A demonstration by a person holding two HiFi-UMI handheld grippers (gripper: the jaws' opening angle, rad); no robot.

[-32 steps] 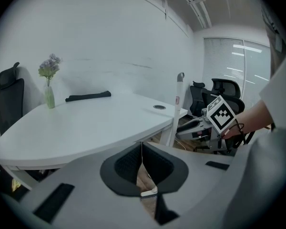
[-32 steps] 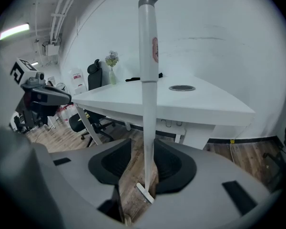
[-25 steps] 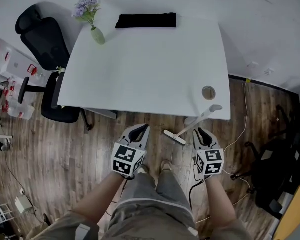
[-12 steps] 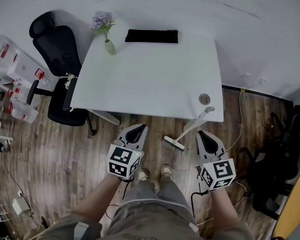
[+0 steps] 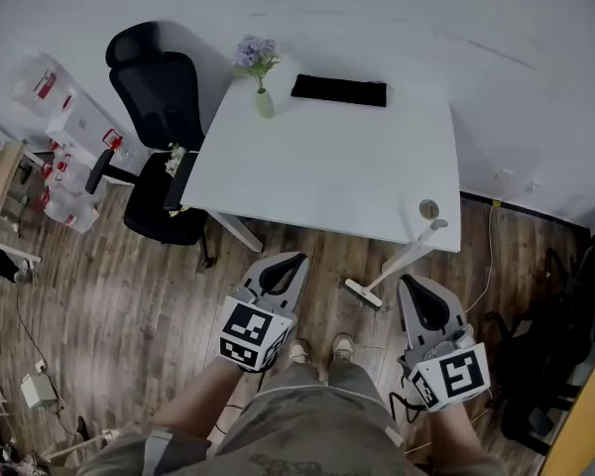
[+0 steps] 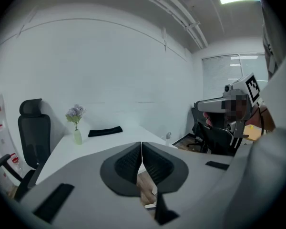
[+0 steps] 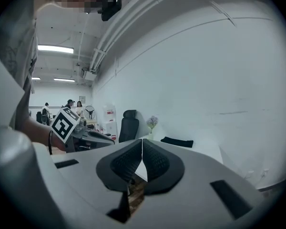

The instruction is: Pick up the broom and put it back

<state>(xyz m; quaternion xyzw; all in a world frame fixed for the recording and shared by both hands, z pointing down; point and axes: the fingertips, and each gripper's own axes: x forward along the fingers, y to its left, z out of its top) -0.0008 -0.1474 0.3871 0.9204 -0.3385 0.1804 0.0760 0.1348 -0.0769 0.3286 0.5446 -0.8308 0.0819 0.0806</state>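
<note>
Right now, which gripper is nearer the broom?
Right. In the head view the right gripper sits just right of the broom, by its handle; the left gripper is farther off, left of its head.

A table [image 5: 337, 172] is standing with a vase [image 5: 264, 102] sitting at its far left corner and a pouch [image 5: 338, 90] lying just right of it. A chair [image 5: 164, 107] is standing left of the table. A broom [image 5: 402, 259] is leaning against the near right corner, its head resting on the floor [image 5: 129, 286] between the left gripper [image 5: 296, 259] and the right gripper [image 5: 405, 282].
</note>
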